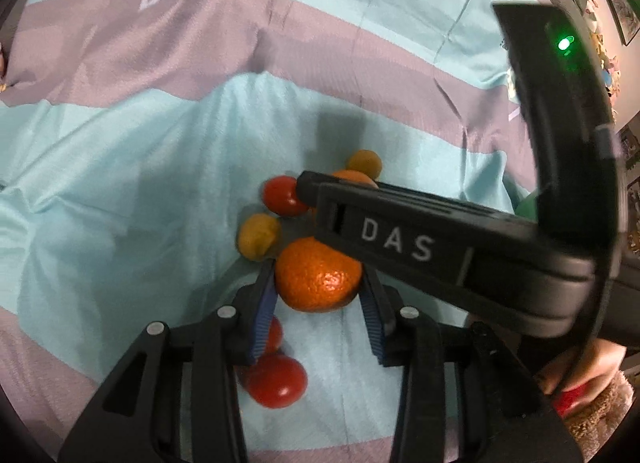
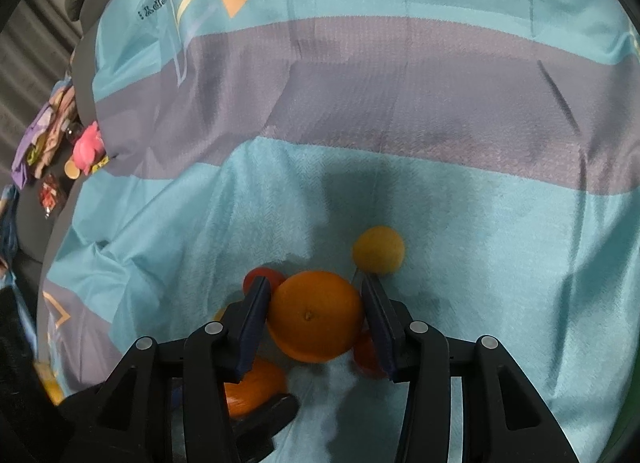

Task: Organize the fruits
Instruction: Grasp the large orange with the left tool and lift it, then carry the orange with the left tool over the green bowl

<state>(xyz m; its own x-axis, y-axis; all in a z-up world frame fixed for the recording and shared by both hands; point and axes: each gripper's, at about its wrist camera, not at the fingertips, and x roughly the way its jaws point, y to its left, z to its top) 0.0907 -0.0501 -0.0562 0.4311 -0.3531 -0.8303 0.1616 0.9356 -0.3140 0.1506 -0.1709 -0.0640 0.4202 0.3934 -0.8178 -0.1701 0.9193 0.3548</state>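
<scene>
In the left wrist view my left gripper point(image 1: 319, 269) is shut on an orange point(image 1: 318, 275), a blue pad against each side. Red fruits point(image 1: 276, 381) lie under it, with a red one point(image 1: 282, 196) and a yellow one point(image 1: 259, 236) just beyond. A black finger point(image 1: 396, 239) of the right gripper crosses from the right and hides most of a second orange point(image 1: 352, 176). In the right wrist view my right gripper point(image 2: 314, 283) is shut on that orange point(image 2: 316, 315). A yellow fruit point(image 2: 378, 249) lies just past its right fingertip, and the left-held orange point(image 2: 252, 387) shows at lower left.
Everything rests on a wrinkled teal and purple striped cloth point(image 2: 440, 103). A pink toy point(image 2: 88, 147) and other clutter lie off its left edge. A hand point(image 1: 592, 363) holds the right gripper at lower right. Another yellow fruit point(image 1: 364, 162) sits behind the cluster.
</scene>
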